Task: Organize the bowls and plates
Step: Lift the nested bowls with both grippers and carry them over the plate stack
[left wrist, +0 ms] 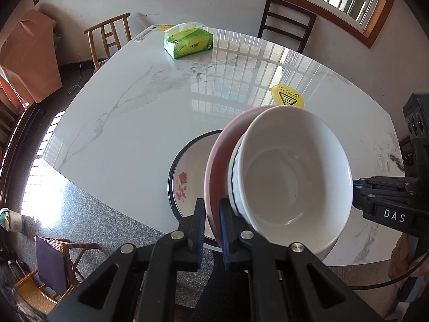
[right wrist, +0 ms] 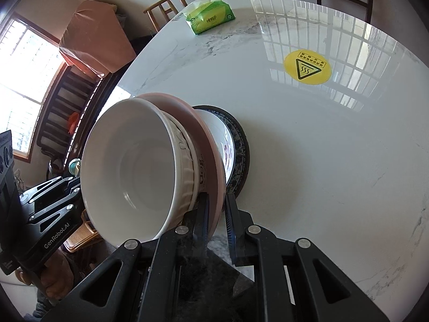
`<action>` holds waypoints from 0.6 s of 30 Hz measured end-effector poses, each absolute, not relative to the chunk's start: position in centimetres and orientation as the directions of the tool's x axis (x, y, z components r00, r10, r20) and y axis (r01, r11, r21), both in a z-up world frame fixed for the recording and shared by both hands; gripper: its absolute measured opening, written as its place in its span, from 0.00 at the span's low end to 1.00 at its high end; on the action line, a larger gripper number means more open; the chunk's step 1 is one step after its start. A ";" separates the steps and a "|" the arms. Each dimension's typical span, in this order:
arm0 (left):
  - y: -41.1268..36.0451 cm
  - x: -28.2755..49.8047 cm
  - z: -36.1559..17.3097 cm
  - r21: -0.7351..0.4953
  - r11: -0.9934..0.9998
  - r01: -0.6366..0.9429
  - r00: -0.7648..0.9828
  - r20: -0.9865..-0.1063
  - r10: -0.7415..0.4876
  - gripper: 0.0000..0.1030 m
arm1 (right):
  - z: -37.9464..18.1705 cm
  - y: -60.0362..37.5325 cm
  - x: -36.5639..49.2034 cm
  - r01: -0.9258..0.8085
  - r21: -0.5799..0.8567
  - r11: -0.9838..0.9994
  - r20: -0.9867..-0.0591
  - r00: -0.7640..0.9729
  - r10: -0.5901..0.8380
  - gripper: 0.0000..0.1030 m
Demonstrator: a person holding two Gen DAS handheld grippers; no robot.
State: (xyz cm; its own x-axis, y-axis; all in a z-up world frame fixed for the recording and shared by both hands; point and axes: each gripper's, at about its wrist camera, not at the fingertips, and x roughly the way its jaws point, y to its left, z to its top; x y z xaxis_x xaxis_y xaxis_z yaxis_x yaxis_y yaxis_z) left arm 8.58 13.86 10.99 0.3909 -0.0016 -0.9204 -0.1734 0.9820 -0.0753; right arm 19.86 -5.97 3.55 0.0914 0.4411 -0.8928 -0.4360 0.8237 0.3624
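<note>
Above the marble table [left wrist: 128, 123], the left gripper [left wrist: 211, 230] and right gripper [right wrist: 215, 214] each pinch the pink plate [left wrist: 214, 166] by opposite rims, jaws nearly closed. The white bowl [left wrist: 292, 171] only rests on it; any tilt could slide it onto the rose plate [left wrist: 187, 177] below.

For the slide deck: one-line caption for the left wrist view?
Left hand-held gripper clamps pink plate carrying white bowl above rose-patterned plate.

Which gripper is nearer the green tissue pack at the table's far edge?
Left, slightly. Both grippers, left and right, clamp the pink plate's rim far from the green tissue pack.
</note>
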 end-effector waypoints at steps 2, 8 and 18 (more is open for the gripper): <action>14.6 8.6 10.7 -0.079 0.980 -0.182 0.389 -0.921 -0.002 0.09 | 3.3 -5.1 20.1 -0.441 0.364 0.821 -0.893 0.085 0.441 0.14; 16.3 9.1 9.6 -0.088 0.976 -0.200 0.377 -0.926 -0.006 0.08 | 2.6 -3.2 20.5 -0.445 0.364 0.818 -0.897 0.068 0.436 0.14; 18.0 10.2 7.7 -0.096 0.973 -0.211 0.361 -0.932 -0.014 0.07 | 1.3 -2.0 20.9 -0.443 0.358 0.822 -0.908 0.042 0.417 0.14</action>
State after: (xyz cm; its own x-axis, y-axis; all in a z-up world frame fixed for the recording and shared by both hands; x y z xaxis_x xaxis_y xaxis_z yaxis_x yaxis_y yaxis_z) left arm 10.22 17.97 7.73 0.3615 -0.0135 -0.9323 -0.2106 0.9729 -0.0958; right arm 20.88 -1.99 1.35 0.0420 0.4174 -0.9077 -0.4425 0.8224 0.3576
